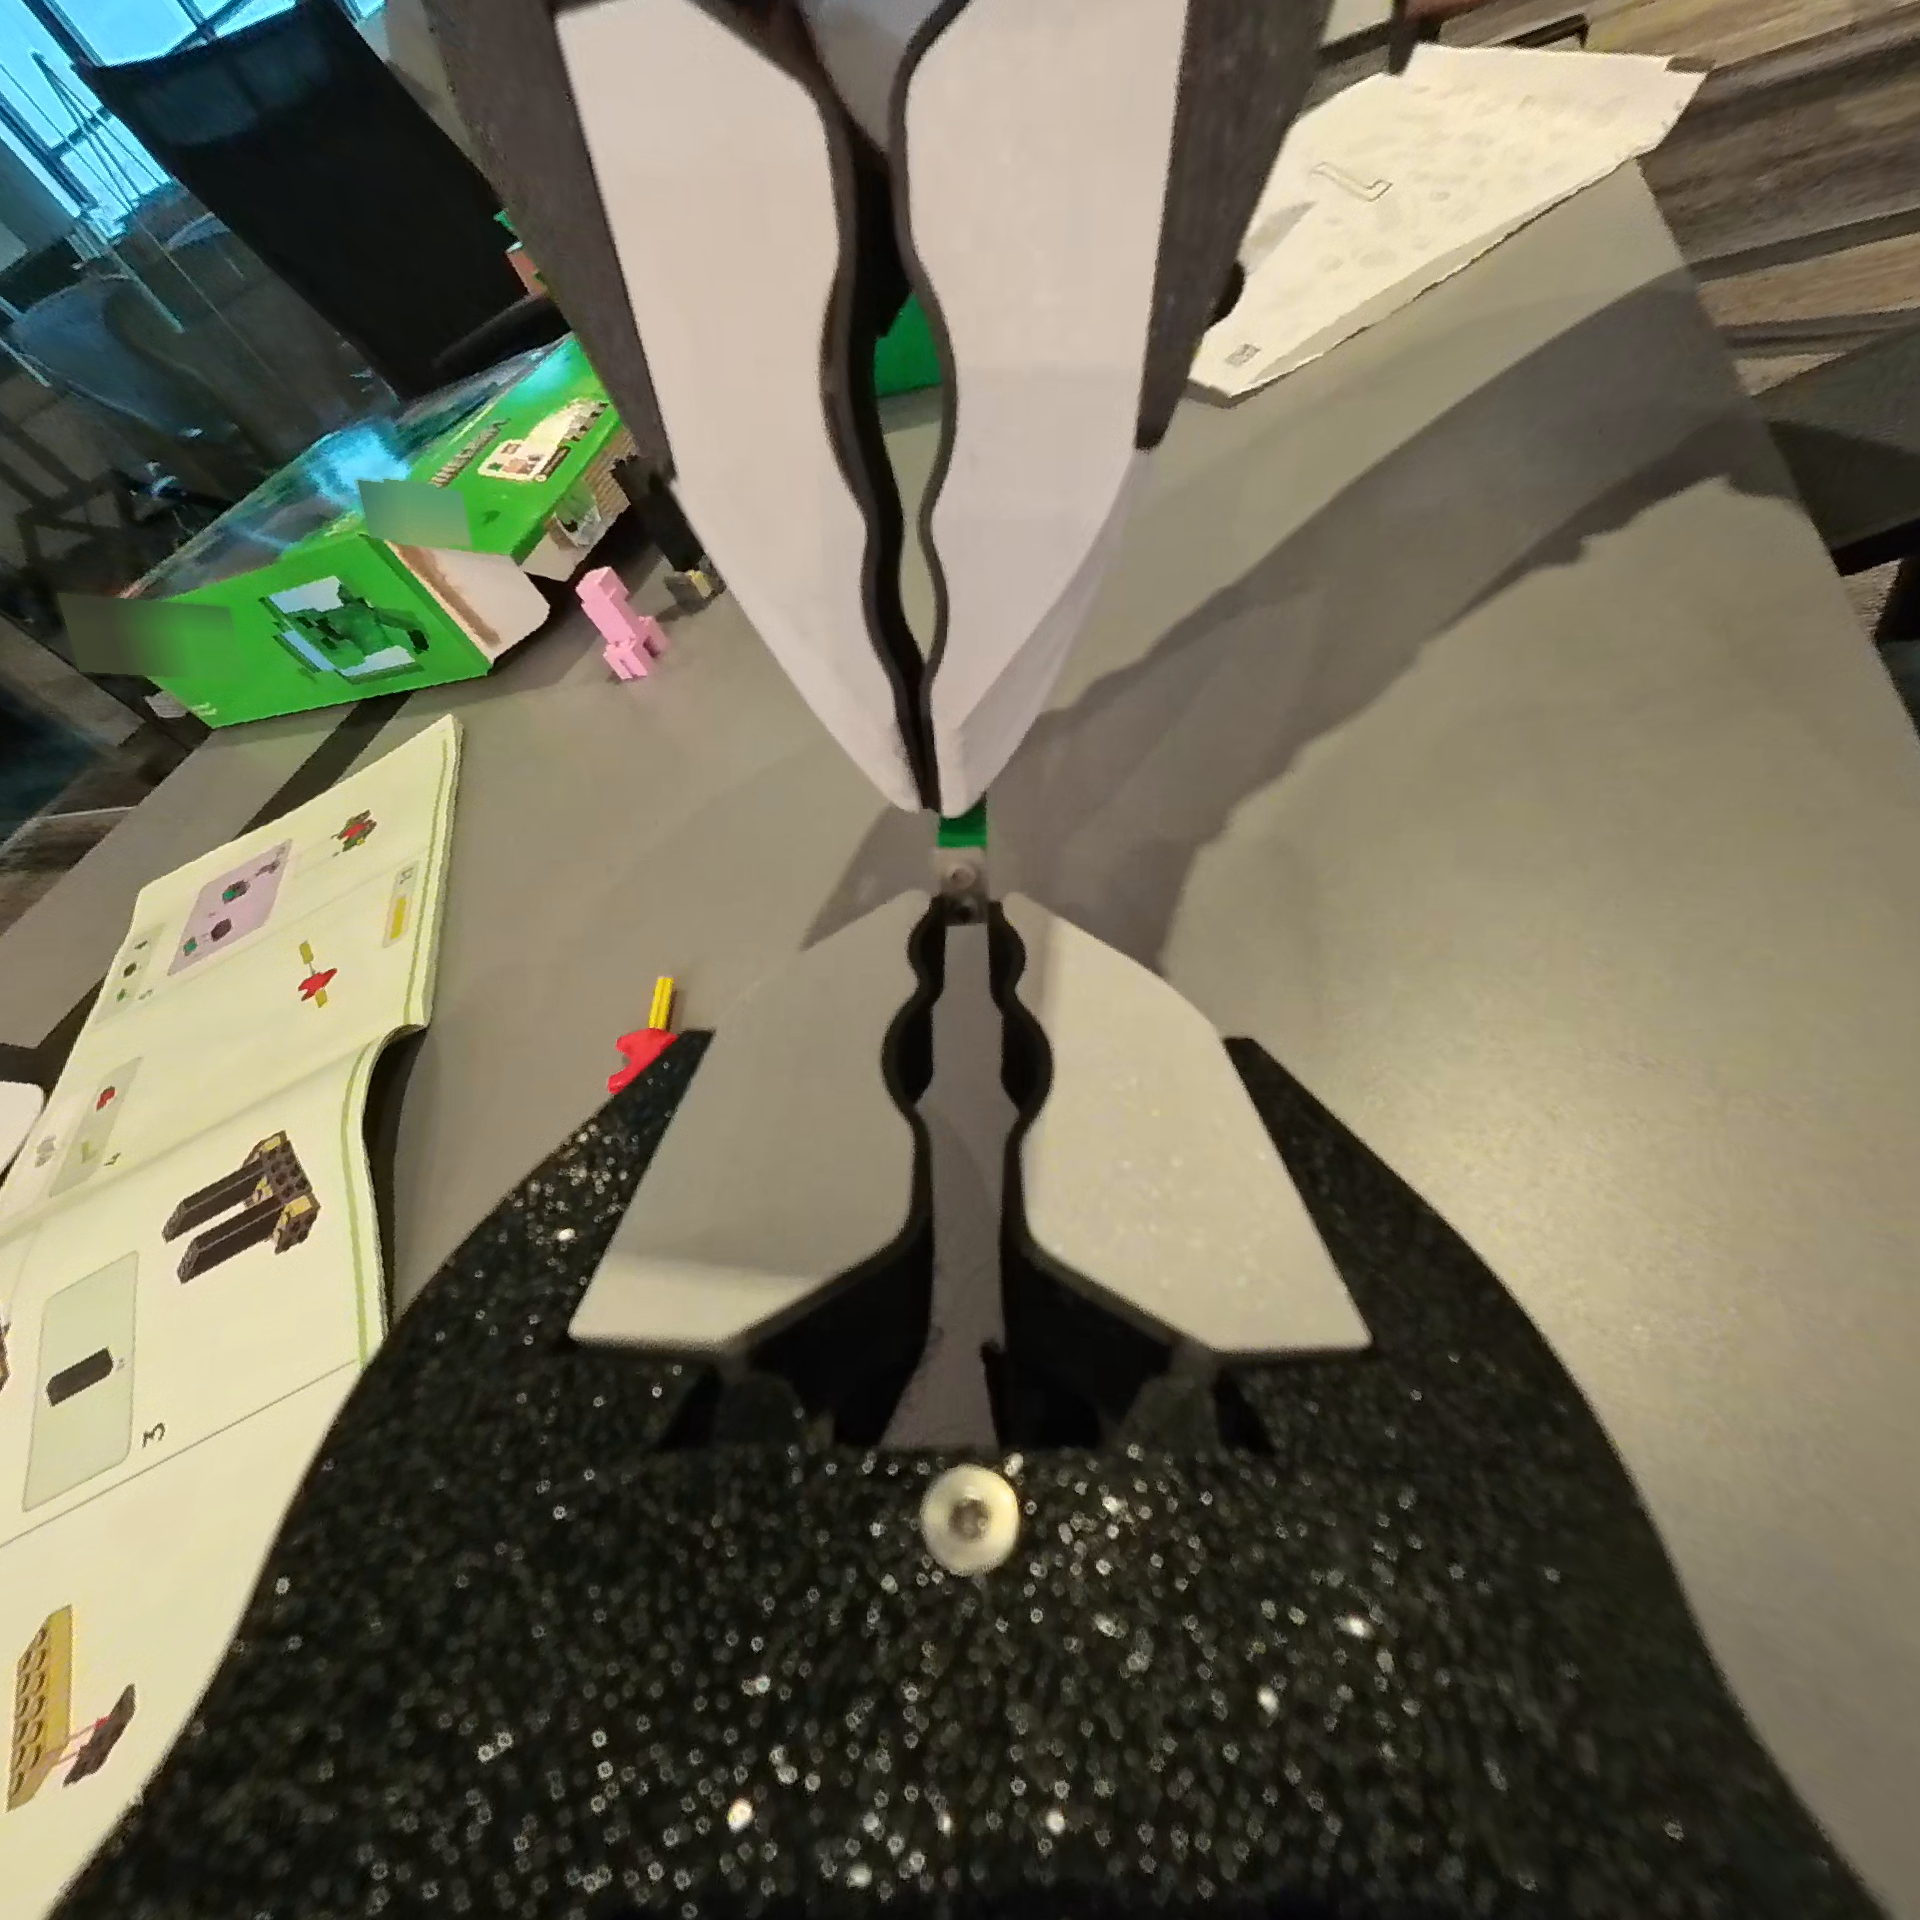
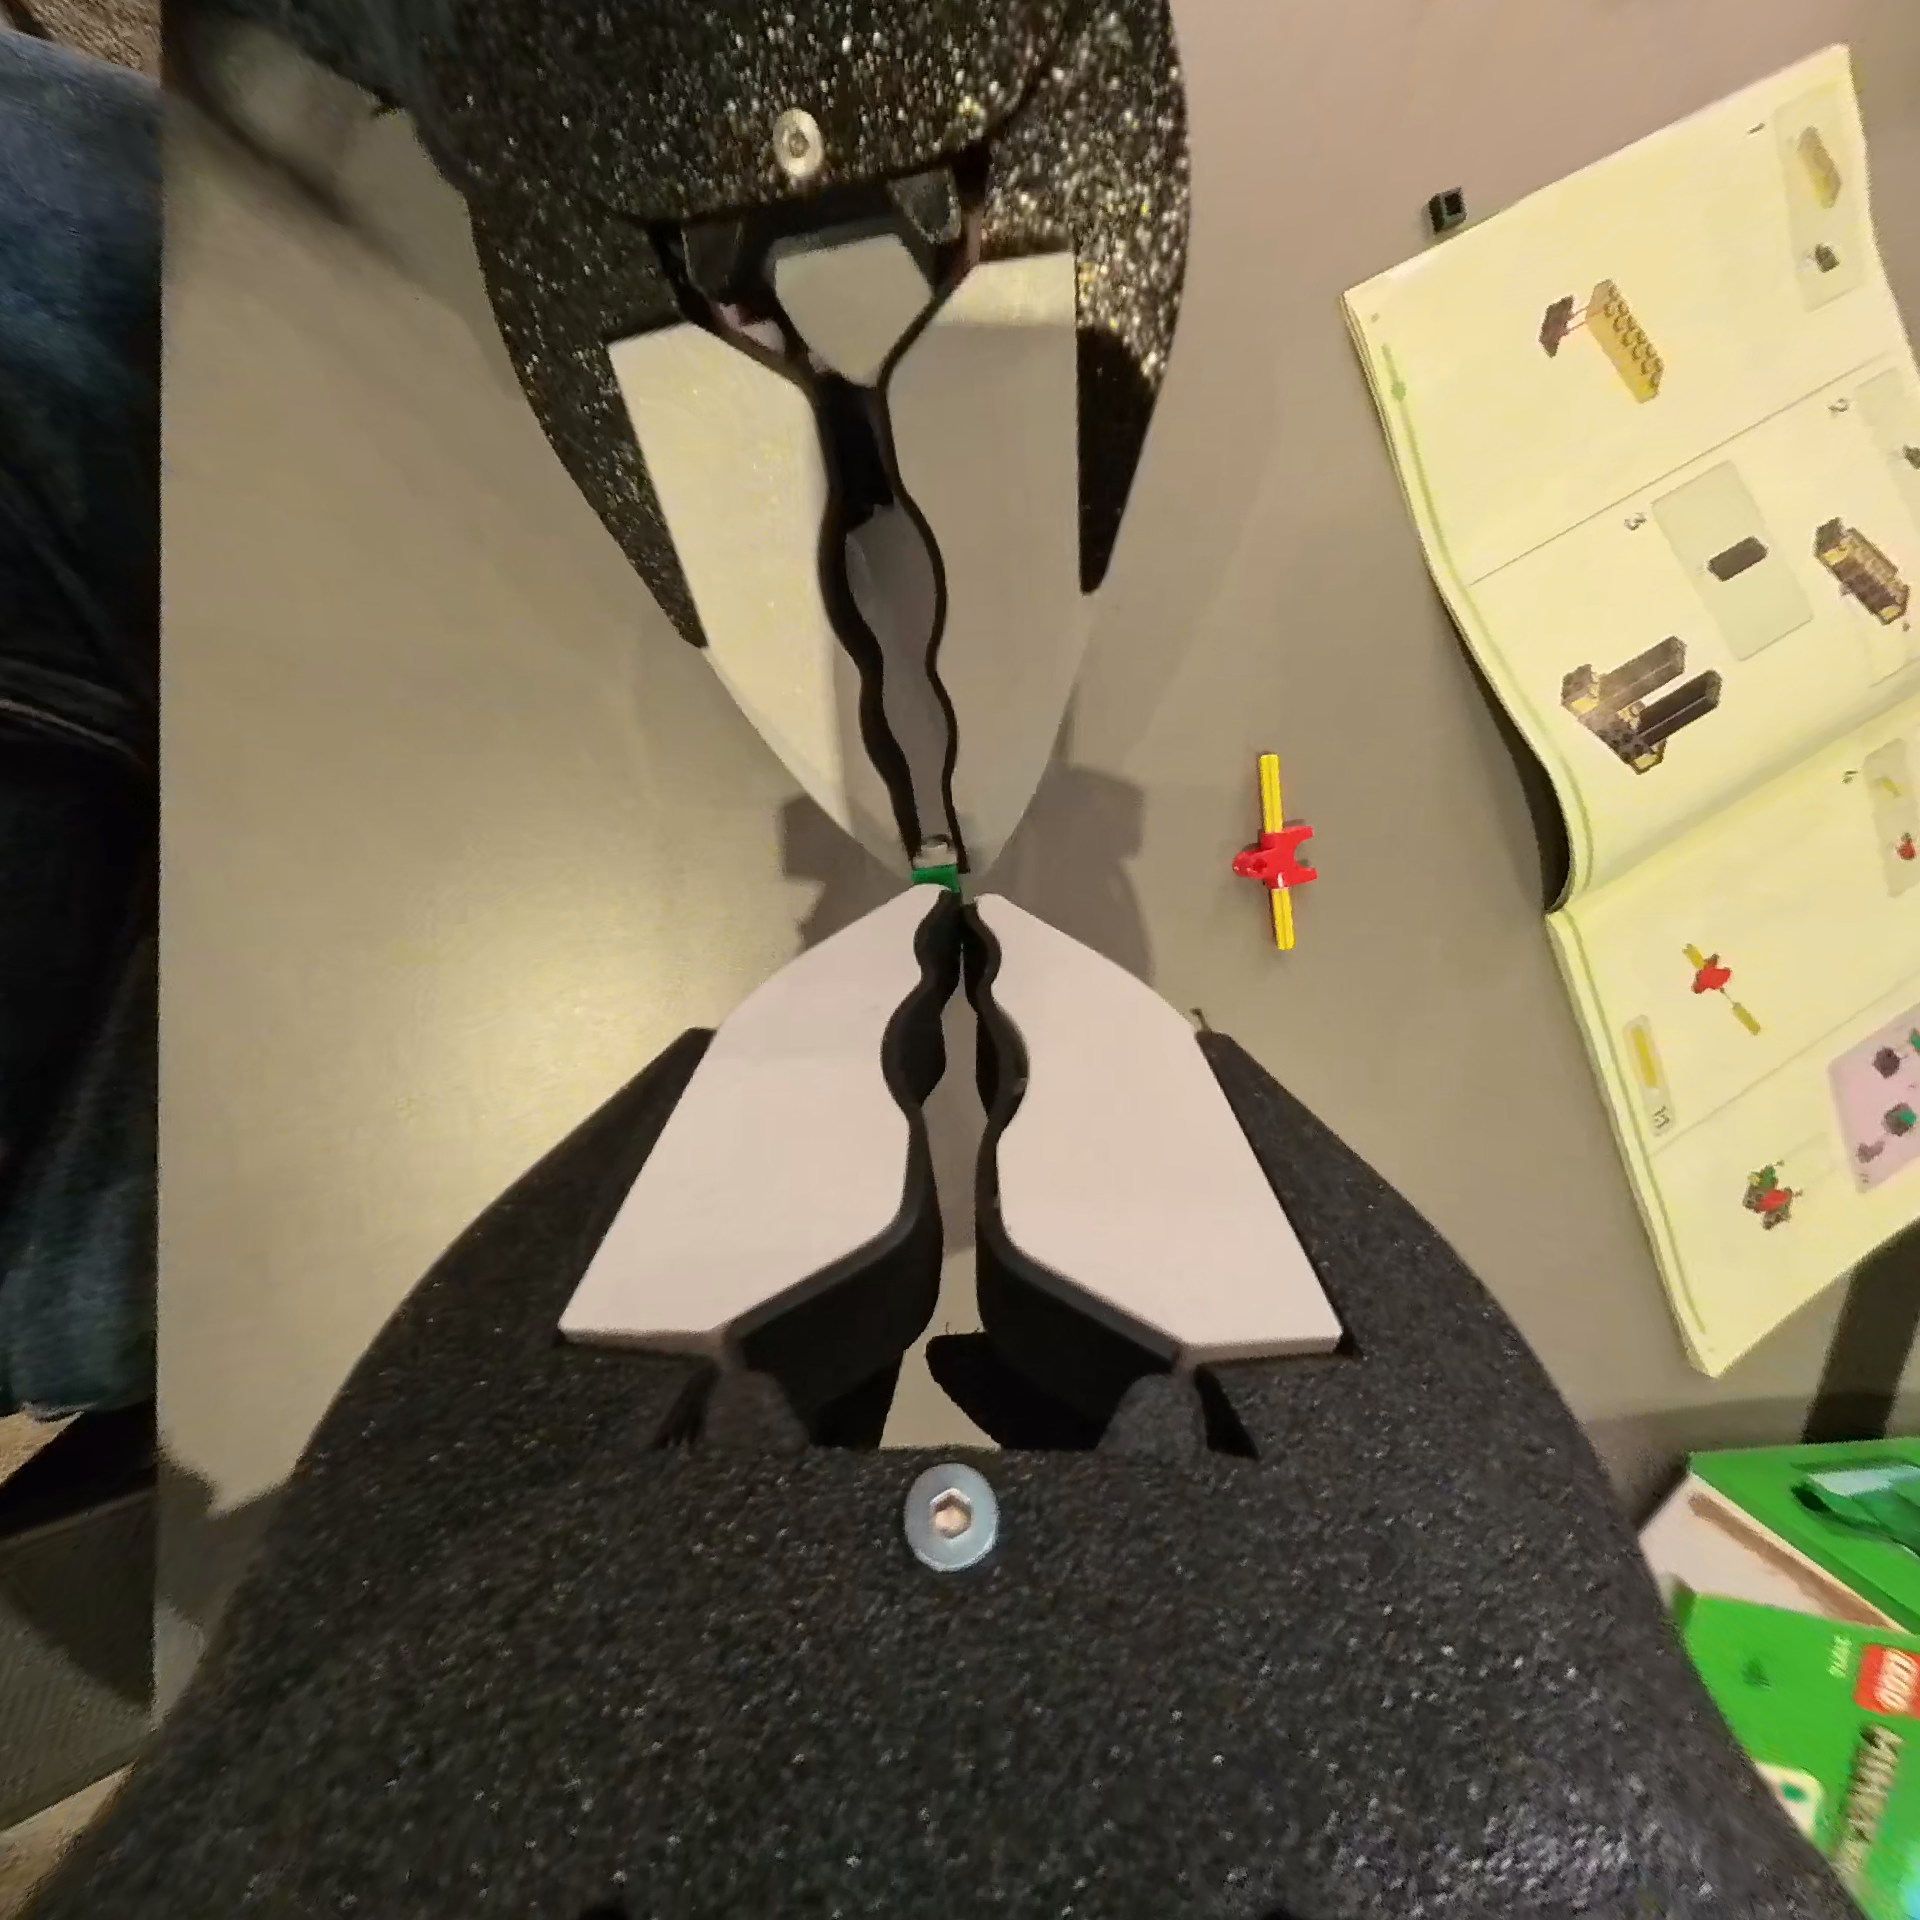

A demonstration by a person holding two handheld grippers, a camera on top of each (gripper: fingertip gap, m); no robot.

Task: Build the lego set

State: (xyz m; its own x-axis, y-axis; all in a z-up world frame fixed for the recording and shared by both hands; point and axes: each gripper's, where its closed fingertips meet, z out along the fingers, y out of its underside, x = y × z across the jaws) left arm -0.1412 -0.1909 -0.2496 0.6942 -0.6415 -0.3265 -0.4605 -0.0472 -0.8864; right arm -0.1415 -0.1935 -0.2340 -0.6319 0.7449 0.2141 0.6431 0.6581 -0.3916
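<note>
My two grippers meet tip to tip above the grey table (image 1: pixel 1455 935). My left gripper (image 1: pixel 961 920) is shut on a small grey piece (image 1: pixel 958 871). My right gripper (image 1: pixel 930 805) comes in from the top of the left wrist view, shut on a small green piece (image 1: pixel 961 829). The green and grey pieces touch each other. In the right wrist view my right gripper (image 2: pixel 958 906) holds the green piece (image 2: pixel 933 873), and the left gripper (image 2: pixel 935 850) opposite holds the grey piece (image 2: pixel 938 844). A red connector on a yellow axle (image 2: pixel 1276 857) lies on the table beside the tips.
An open instruction booklet (image 2: pixel 1662 727) lies past the red connector (image 1: pixel 639 1044). A green box (image 1: pixel 343 582), a pink figure (image 1: pixel 623 629) and a small dark piece (image 1: pixel 691 587) sit beyond it. A white paper sheet (image 1: pixel 1455 187) lies at the far right. A person's leg (image 2: pixel 73 727) borders the table. My left and right fingertips are right by each other. Left tips and right tips are each some 25 cm from the pink figure (image 1: pixel 623 629).
</note>
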